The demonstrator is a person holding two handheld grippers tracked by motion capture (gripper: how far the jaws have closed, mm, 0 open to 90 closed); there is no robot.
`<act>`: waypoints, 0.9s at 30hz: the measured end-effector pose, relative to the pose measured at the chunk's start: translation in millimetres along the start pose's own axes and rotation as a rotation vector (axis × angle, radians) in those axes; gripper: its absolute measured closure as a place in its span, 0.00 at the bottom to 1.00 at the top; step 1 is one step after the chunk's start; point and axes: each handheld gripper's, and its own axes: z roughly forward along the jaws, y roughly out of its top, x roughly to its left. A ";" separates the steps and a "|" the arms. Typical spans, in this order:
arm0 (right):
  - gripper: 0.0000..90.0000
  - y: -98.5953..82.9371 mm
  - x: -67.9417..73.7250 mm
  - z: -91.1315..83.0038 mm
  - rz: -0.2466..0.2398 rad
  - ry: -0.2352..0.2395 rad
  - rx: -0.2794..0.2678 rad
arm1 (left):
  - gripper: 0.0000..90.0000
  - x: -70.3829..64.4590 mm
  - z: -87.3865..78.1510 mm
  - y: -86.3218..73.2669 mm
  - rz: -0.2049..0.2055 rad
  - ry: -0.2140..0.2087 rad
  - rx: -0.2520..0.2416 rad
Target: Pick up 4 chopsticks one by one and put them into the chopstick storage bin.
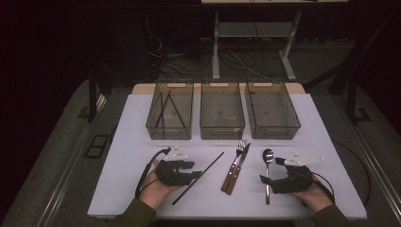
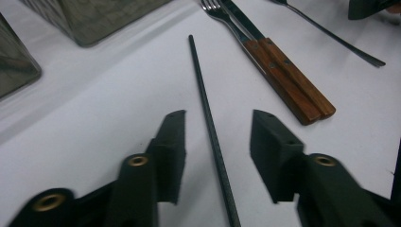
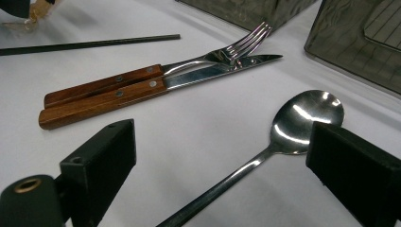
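A black chopstick (image 1: 208, 168) lies slanted on the white table (image 1: 142, 118). My left gripper (image 1: 196, 169) stands open with its jaws either side of the chopstick (image 2: 201, 85), not touching it; the left gripper (image 2: 217, 142) sits low over the table. A steel spoon (image 1: 268, 154) lies at the right, bowl away from me. My right gripper (image 1: 269, 171) is open astride its handle. The spoon (image 3: 302, 118) runs between the open jaws of the right gripper (image 3: 222, 161). A fork (image 1: 241, 144) and knife (image 1: 235, 177) with wooden handles lie side by side between the two grippers.
Three smoked plastic bins stand in a row at the back: the left bin (image 1: 169, 135) holds black chopsticks, the middle bin (image 1: 222, 133) and right bin (image 1: 276, 133) look empty. The table's front edge runs just under the person's hands. Dark floor and cables lie beyond.
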 end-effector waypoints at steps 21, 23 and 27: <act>0.10 0.2 -0.3 -0.1 0.000 -0.001 -0.002 | 0.89 -1.2 23.6 -4.6 -0.002 -0.020 0.134; 0.10 0.2 -0.1 0.0 0.000 0.000 -0.001 | 0.89 -1.5 24.8 -5.0 -0.001 -0.016 0.144; 0.10 0.2 -0.1 0.0 -0.001 0.000 -0.002 | 0.91 -2.3 26.2 -5.2 0.008 -0.005 0.151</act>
